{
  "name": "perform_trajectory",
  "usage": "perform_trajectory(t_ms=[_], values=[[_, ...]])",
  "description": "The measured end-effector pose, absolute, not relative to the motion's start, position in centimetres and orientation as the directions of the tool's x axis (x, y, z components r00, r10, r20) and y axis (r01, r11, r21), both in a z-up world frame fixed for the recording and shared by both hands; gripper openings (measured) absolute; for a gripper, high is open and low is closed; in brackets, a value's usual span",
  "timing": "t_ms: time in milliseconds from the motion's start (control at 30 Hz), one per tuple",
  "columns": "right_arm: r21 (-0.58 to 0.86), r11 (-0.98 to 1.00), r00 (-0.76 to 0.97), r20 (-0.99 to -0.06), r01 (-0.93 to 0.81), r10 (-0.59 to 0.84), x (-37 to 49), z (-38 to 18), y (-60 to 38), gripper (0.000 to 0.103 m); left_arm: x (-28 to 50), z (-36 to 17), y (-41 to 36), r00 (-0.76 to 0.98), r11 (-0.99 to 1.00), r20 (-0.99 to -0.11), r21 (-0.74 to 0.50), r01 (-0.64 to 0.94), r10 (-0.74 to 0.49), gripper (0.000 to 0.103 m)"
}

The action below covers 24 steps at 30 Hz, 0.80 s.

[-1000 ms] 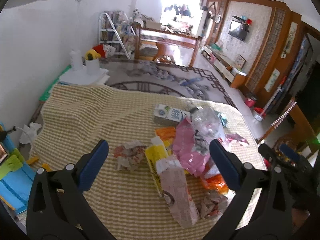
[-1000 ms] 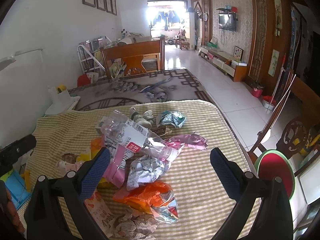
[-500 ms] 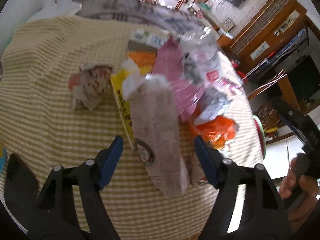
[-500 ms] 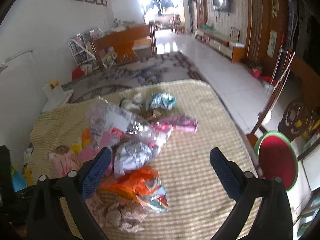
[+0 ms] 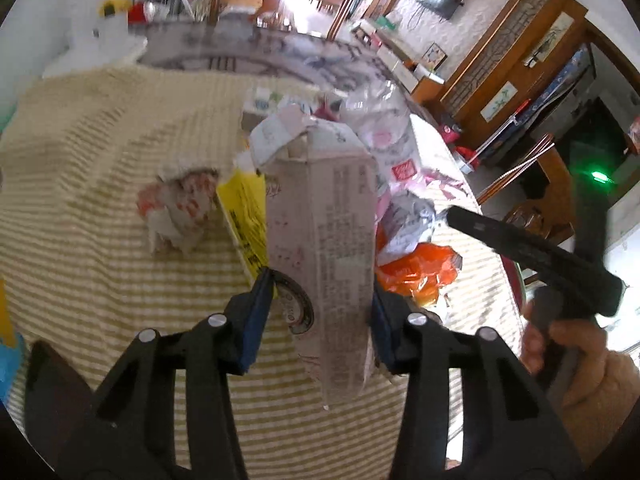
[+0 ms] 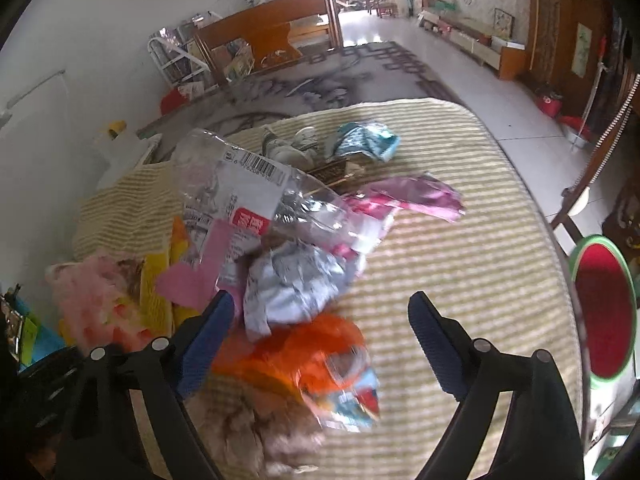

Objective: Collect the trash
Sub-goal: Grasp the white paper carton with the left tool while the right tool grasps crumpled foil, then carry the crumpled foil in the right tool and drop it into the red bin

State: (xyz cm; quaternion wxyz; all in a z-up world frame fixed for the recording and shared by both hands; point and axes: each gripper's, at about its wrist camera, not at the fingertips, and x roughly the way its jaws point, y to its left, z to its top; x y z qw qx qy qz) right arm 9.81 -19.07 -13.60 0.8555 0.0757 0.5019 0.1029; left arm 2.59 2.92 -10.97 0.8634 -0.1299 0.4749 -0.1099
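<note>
Trash here is light and crushable: the left gripper (image 5: 322, 312), just closing, pinches the flattened carton (image 5: 324, 240) near its bottom; the right gripper (image 6: 320, 328) closes, still apart, over the orange wrapper (image 6: 304, 352).

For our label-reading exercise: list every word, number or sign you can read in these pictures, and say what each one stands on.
Nothing reads clearly enough to quote.
On the flattened carton: columns of fine print, too small.
On the clear plastic bag: a barcode with digits, blurred; a red label with white characters, blurred.
On the yellow wrapper: dark print, blurred.
</note>
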Motion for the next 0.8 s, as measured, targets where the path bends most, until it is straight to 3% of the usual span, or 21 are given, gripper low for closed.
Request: perform_trajectory(t_ms=[133, 233, 300, 333, 367, 800], values=[[0.266, 0.961, 0.446, -0.853, -0.072, 0.270, 11.5, -15.1, -18.7, 0.073, 1.9, -9.6, 3.6, 0.566, 0.951, -0.775, -0.304, 0.053, -0.279, 0.044], [0.308, 0.949, 0.420, -0.855, -0.062, 0.305, 12.1, -16.2, -18.5, 0.060, 1.5, -9.0, 4.5, 0.586, 0.948, -0.761, -0.315, 0.043, -0.279, 0.045], [0.354, 0.932, 0.412, -0.841, -0.073, 0.351, 12.2, -16.2, -18.4, 0.043, 1.3, -8.9, 4.7, 0.595, 0.950, -0.757, -0.311, 0.038, -0.271, 0.045], [0.347, 0.935, 0.415, -0.841, -0.077, 0.347, 12.2, -16.0, -18.3, 0.042, 1.4, -8.8, 4.7, 0.598, 0.950, -0.755, -0.310, 0.035, -0.269, 0.045], [0.339, 0.937, 0.419, -0.841, -0.086, 0.343, 12.2, -15.7, -18.1, 0.029, 1.4, -8.8, 4.8, 0.601, 0.950, -0.754, -0.311, 0.031, -0.266, 0.045], [0.381, 0.911, 0.515, -0.755, -0.160, 0.406, 7.6, -11.1, -19.8, 0.026, 1.5, -8.2, 3.5, 0.614, 0.954, -0.740, -0.293, 0.072, -0.274, 0.045]])
